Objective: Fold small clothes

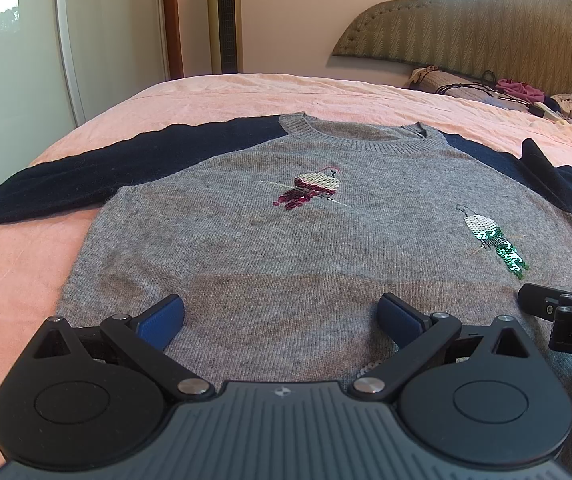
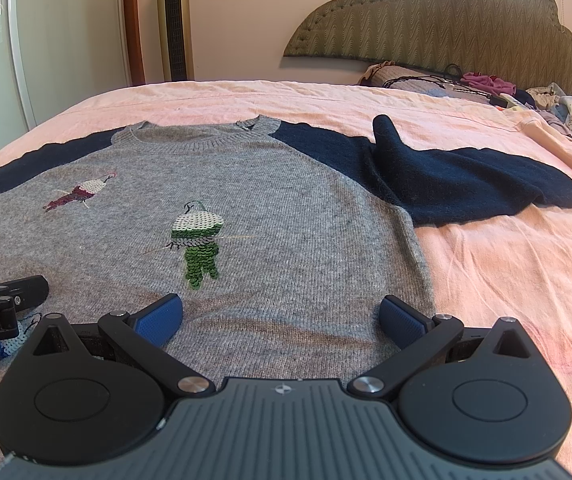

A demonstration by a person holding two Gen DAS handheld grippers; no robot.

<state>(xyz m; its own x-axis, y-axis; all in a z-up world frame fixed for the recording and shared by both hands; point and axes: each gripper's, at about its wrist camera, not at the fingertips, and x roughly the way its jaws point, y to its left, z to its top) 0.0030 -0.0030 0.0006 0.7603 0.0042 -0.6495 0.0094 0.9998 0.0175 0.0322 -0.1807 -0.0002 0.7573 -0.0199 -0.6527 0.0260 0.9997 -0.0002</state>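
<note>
Pink bedsheet (image 1: 246, 92) is covering the bed, with a padded headboard (image 1: 485, 20) and a heap of loose clothes (image 2: 565, 112) lying at the far right, and a tower fan (image 2: 174, 20) standing against the wall. Lying flat and face up on the sheet is the grey sweater (image 1: 286, 248), navy sleeves spread to either side, collar pointing away, hem nearest the grippers. The left sleeve (image 1: 66, 184) is lying flat and straight; the right sleeve (image 2: 465, 184) is bunching into a raised ridge near the shoulder. Two sequin birds, one pink (image 1: 309, 190) and one green (image 2: 198, 240), are showing on the chest. The left gripper (image 1: 282, 316) is hovering over the hem with its jaws spread wide, gripping nothing. The right gripper (image 2: 282, 316) is sitting just beside it near the sweater's right edge, equally wide and empty. Judgement: folding is not yet begun; the step in hand looks like choosing first grasps. To do it well, the right sleeve's ridge likely wants flattening first, then each sleeve pinching near the cuff and folding across the chest, keeping edges parallel to the side seams. Sequins may be snagging on pads, so grasps are better kept to plain knit.
</note>
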